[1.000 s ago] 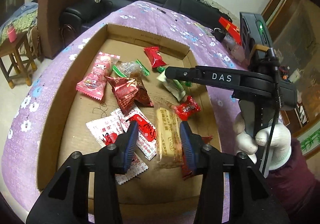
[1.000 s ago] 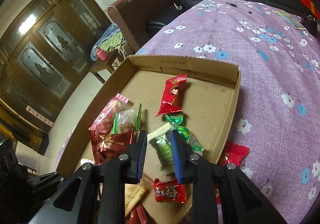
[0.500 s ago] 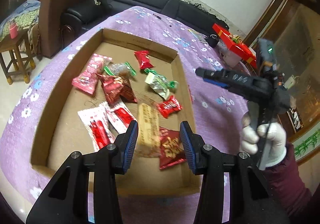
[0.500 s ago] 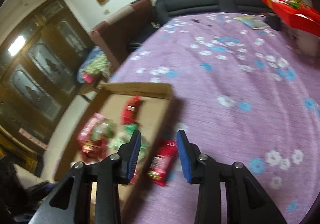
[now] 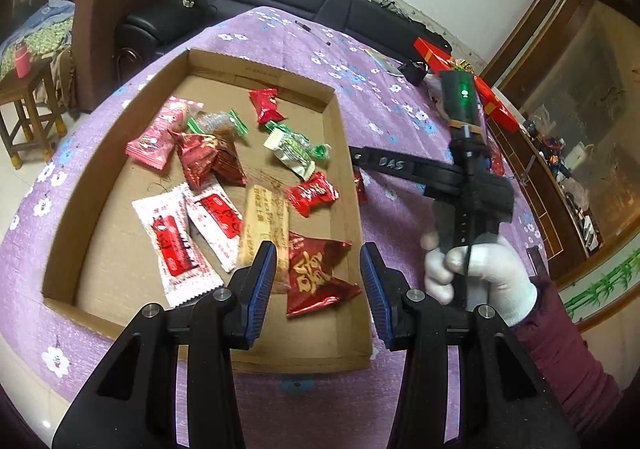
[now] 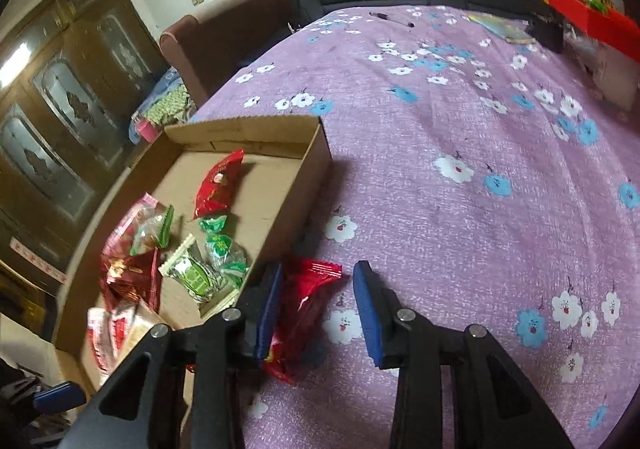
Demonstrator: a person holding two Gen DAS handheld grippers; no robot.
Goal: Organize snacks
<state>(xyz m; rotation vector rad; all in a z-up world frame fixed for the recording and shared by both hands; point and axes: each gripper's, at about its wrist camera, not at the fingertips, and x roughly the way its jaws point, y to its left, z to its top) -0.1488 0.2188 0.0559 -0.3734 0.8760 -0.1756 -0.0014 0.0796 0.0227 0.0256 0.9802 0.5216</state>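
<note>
In the left wrist view, the left hand-held gripper (image 5: 318, 283) fills the bottom centre, its blue pads parted with nothing pinched between them, above the lower right corner of a shallow brown cardboard box (image 5: 346, 185) on the purple flowered desk cloth (image 5: 384, 109). Below the gap lies a dark red foil snack packet (image 5: 320, 275), left of it a tan wafer bar (image 5: 266, 227), and further wrapped snacks are scattered across the box. At right, a white-gloved hand (image 5: 478, 269) holds the right hand-held gripper (image 5: 358, 159), reaching toward the box's right wall. In the right wrist view, that gripper (image 6: 316, 309) sits lower centre, its jaws having just been opening, parted over a bright red snack packet (image 6: 306, 309) lying on the cloth just outside the box (image 6: 316, 165); the pads do not press it.
</note>
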